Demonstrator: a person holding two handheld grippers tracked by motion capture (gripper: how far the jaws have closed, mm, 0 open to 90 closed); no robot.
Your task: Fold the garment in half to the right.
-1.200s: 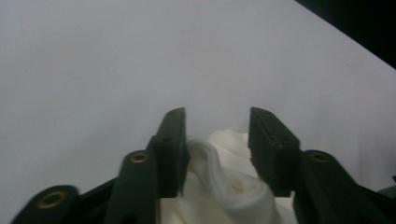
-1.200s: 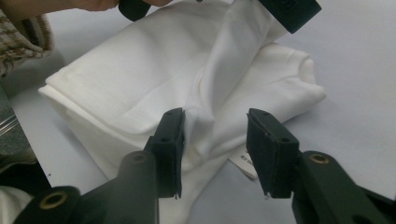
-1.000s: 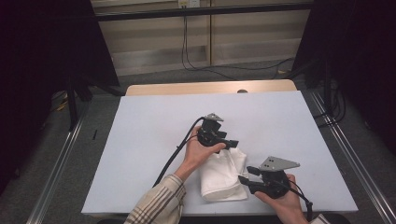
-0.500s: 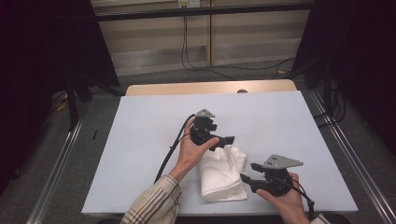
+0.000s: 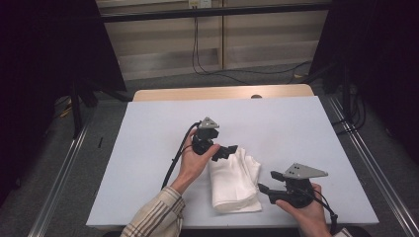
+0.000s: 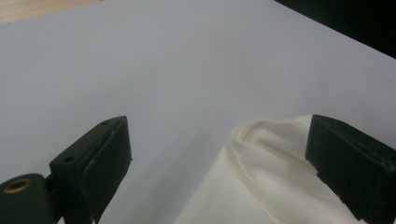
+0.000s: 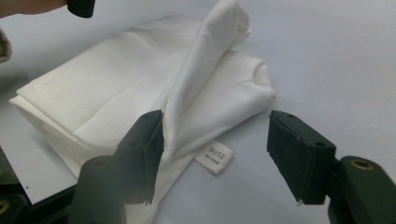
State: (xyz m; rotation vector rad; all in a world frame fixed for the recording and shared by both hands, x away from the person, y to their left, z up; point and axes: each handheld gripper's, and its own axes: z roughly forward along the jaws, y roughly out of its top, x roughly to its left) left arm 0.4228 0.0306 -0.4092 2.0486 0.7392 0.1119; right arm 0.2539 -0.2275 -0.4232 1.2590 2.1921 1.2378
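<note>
A white folded cloth [image 5: 234, 180] lies on the white table top [image 5: 148, 148], near its front edge. One ridge of the cloth [image 7: 205, 56] stands up along its middle, and a small label [image 7: 214, 156] sticks out at its near side. My left gripper [image 5: 228, 150] is open at the cloth's far end, and the cloth's corner [image 6: 271, 154] lies between its jaws, close to the right one. My right gripper [image 5: 266, 186] is open at the cloth's right edge. Its jaws straddle the label and the cloth's edge [image 7: 217, 128] without closing on them.
The bare white table top stretches beyond the cloth [image 6: 187, 60]. A wooden strip [image 5: 222, 93] borders its far edge. Metal rails [image 5: 365, 158] run along both sides of the table, with dark floor and cables behind. A plaid sleeve [image 5: 153, 217] enters from the front.
My left gripper has drifted slightly left and away at the cloth's far end. The right gripper has shifted a little to the right. The cloth lies where it was.
</note>
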